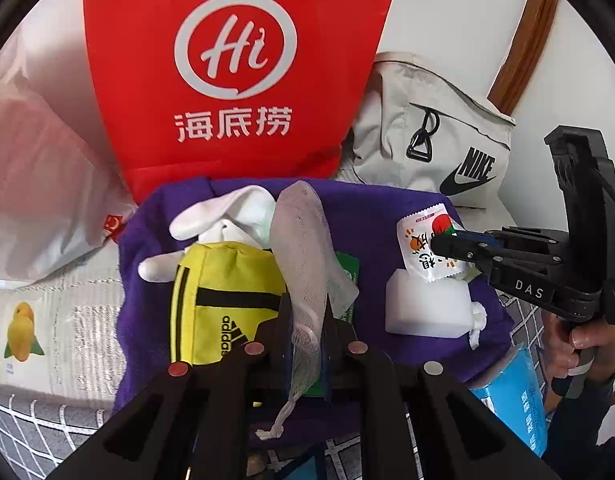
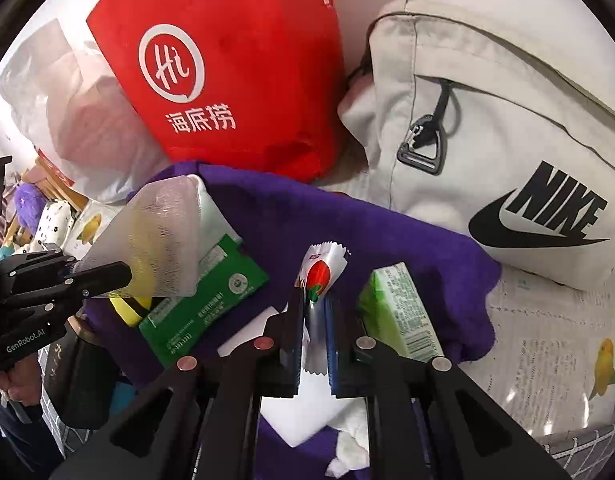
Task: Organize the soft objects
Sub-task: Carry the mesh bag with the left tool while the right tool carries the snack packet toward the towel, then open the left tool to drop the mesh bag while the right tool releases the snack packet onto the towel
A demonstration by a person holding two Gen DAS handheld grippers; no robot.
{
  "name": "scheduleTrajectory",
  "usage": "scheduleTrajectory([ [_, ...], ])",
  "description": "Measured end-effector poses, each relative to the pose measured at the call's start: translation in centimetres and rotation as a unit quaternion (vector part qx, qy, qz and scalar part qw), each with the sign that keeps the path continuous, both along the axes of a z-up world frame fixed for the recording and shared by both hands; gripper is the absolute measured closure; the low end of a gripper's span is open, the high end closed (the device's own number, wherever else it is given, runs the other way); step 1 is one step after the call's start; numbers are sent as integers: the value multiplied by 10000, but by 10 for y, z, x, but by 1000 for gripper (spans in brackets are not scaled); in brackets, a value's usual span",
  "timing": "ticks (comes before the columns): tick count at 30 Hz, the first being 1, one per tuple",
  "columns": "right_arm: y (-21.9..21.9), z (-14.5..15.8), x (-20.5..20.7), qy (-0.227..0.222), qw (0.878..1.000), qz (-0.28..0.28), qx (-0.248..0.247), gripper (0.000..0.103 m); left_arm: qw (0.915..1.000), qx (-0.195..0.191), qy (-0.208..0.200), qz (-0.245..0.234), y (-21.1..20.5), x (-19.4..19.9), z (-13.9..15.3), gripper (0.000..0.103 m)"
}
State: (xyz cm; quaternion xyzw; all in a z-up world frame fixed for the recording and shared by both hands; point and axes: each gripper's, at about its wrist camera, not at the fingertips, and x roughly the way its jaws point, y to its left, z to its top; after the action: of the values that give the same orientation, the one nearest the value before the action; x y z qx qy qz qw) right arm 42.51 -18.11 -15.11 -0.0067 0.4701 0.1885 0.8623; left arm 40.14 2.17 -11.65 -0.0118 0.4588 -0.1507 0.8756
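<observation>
Purple cloth (image 1: 387,208) under us | left gripper (image 1: 307,320) clenches white mesh pouch (image 1: 303,240) | right gripper (image 2: 315,320) clenches white strawberry-print snack sachet (image 2: 323,268)

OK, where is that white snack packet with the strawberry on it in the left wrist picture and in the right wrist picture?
Left wrist view: the snack packet sits right of centre, above the white foam block, clamped by the right gripper reaching in from the right.
Right wrist view: the snack packet stands at the centre, between that gripper's own fingers.
Shared landmark: the red bag at the top, behind the purple cloth.
</observation>
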Motion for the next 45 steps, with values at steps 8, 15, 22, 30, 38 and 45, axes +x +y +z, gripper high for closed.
scheduleTrajectory([
  [8, -5, -6, 1, 125, 9996, -48, -230, 83, 9997, 154, 210, -29, -11, 3, -16, 93],
  [15, -3, -9, 4, 101, 9987, -69, -489, 69, 9989, 358, 285, -141, -21, 4, -24, 93],
  [22, -9, 1, 0, 13, 9984, -142, -538, 57, 9987, 371, 297, -162, -24, 3, -22, 80],
  [30, -3, 16, -11, -153, 9989, 85, -438, 51, 9990, 418, 165, -59, -20, 1, -12, 54],
  [38, 7, 24, -18, -256, 9983, 160, -506, 50, 9989, 465, 40, 93, -14, -7, 5, 46],
  [45, 10, 31, -24, -336, 9975, 78, -618, 50, 9987, 480, 71, 175, -12, -10, 12, 44],
])
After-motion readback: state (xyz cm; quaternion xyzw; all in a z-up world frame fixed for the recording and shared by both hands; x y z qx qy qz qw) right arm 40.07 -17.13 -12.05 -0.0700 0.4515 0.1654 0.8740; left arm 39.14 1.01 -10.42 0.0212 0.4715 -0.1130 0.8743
